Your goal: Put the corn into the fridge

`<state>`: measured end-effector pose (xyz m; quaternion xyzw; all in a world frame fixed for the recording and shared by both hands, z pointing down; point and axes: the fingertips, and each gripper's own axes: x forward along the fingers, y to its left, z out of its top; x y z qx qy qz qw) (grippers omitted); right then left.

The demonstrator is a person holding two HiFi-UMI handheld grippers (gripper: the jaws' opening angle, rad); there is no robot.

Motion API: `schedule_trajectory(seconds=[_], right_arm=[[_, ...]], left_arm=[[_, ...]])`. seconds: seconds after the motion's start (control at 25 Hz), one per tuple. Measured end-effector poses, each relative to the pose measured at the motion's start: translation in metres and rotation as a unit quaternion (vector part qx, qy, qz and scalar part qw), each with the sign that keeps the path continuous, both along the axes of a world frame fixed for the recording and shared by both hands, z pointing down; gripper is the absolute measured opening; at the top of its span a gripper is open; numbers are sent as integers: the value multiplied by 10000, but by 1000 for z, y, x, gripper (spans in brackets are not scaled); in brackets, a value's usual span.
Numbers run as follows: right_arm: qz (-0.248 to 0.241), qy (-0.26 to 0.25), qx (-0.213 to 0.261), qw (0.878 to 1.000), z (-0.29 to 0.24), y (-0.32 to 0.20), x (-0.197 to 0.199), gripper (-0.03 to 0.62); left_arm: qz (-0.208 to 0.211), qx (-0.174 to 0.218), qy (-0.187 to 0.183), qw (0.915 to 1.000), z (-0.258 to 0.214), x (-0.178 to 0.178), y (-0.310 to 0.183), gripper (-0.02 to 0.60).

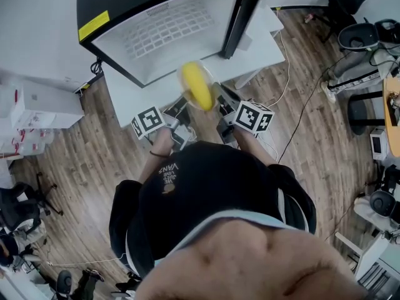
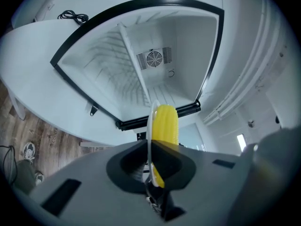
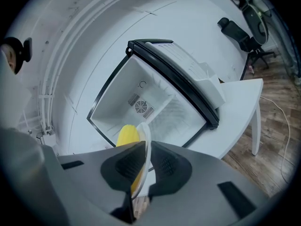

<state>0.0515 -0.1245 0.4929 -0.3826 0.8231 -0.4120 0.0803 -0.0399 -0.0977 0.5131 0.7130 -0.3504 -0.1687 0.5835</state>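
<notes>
- Left fingers (image 2: 126,163) pinch the thin rim of a white plate (image 2: 150,121). Right fingers (image 3: 168,166) pinch the same plate's far rim.
- The corn (image 2: 165,124) lies on that plate, held in the air between both pairs of fingers, just before the fridge (image 2: 193,51).
- The fridge stands on a tabletop (image 2: 42,86) with its door (image 3: 188,74) open. Inside I see only a wire shelf (image 1: 165,27).
- Done, by my reading: corn off the tabletop, door open. Left: carry the plate inside, set it down, let go, perhaps shut the door.
- Count: one corn, one plate, one fridge, two pairs of fingers.
</notes>
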Motion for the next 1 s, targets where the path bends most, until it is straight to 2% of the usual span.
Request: schedule_trajectory(seconds=[0.2,0.72,1.0], right_arm=[[68,31,76,9999,-4,-21,-15,38],[118,134,19,9998,-2,-85,-70,38],[134,123,73,9998,-6,-87,-70,38]], left_arm=[[51,95,46,9999,-5,-16,-22,32],[137,-3,107,9998,-1,-71,-86,32],[191,34,108,9998,-5,-71,-88,32]])
